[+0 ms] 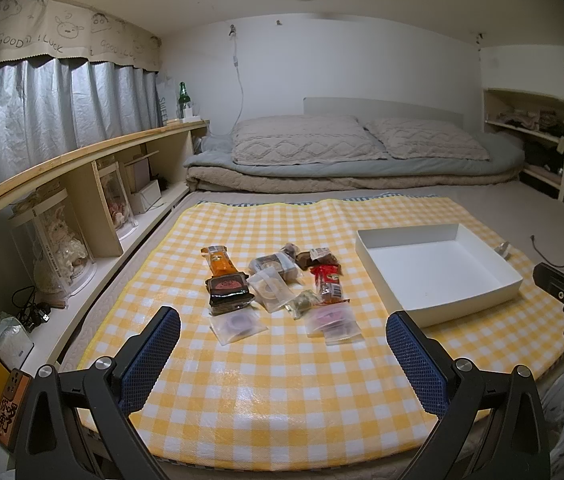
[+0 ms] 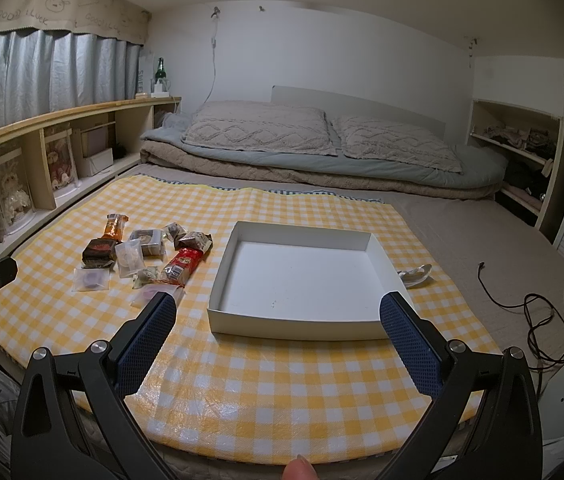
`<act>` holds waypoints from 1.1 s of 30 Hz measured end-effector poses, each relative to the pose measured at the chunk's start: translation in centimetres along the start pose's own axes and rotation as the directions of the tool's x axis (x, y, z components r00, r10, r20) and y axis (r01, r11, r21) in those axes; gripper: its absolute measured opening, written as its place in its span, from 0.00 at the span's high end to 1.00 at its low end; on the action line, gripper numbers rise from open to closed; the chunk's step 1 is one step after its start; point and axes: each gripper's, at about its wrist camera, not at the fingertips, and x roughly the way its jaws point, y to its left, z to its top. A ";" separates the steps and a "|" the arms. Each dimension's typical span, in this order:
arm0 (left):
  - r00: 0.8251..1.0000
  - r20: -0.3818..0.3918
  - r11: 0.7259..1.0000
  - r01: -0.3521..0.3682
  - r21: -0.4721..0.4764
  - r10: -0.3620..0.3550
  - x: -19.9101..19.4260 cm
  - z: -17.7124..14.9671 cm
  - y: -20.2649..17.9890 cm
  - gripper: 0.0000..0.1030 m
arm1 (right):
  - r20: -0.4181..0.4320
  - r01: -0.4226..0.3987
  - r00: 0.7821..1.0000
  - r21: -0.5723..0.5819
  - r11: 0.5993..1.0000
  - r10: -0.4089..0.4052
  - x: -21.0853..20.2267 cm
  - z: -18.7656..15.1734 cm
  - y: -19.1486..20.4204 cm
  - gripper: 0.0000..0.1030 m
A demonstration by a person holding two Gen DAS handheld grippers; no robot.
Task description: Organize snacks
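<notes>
A yellow and white checked cloth lies on a bed. On it sits a small heap of snacks, about ten packets, all close together and some touching. There is one orange packet, one dark brown packet, one red packet and one grey packet. Four see-through bags lie flat around the front of the heap. Two or three little dark wrapped sweets lie at the back.

One white box sits on the cloth just to the right of the heap. It has nothing inside. One silver spoon lies just beside the right side of the box.

The left hand-held gripper hangs above the cloth near the front of the heap. Its two blue fingers are spread wide apart and hold nothing. The right hand-held gripper hangs at the near side of the box. Its two blue fingers are also spread wide and hold nothing.

Two pillows lie at the head of the bed. One green bottle stands on the long wooden shelf
</notes>
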 end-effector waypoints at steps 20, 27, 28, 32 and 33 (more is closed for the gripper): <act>1.000 0.008 1.000 -0.028 0.001 0.028 -0.7 1.5 -0.2 0.00 | 0.020 -0.037 0.999 0.000 0.999 0.037 -0.8 1.4 0.6 0.00; 0.998 0.060 0.999 -0.036 -0.007 0.036 -1.7 6.2 0.8 0.00 | 0.056 -0.088 0.994 -0.046 0.995 0.091 -0.7 5.1 1.6 0.00; 0.996 0.074 0.999 -0.044 -0.001 0.043 -1.7 6.8 0.8 0.00 | 0.062 -0.097 0.993 -0.054 0.994 0.100 -0.6 5.7 1.8 0.00; 0.991 0.116 0.998 -0.064 0.018 0.062 -1.0 8.9 1.0 0.00 | 0.058 -0.125 0.990 -0.087 0.988 0.130 0.9 7.6 2.8 0.00; 0.991 0.120 0.998 -0.067 0.018 0.064 -0.5 9.1 1.2 0.00 | 0.057 -0.131 0.989 -0.098 0.987 0.137 1.6 8.1 3.2 0.00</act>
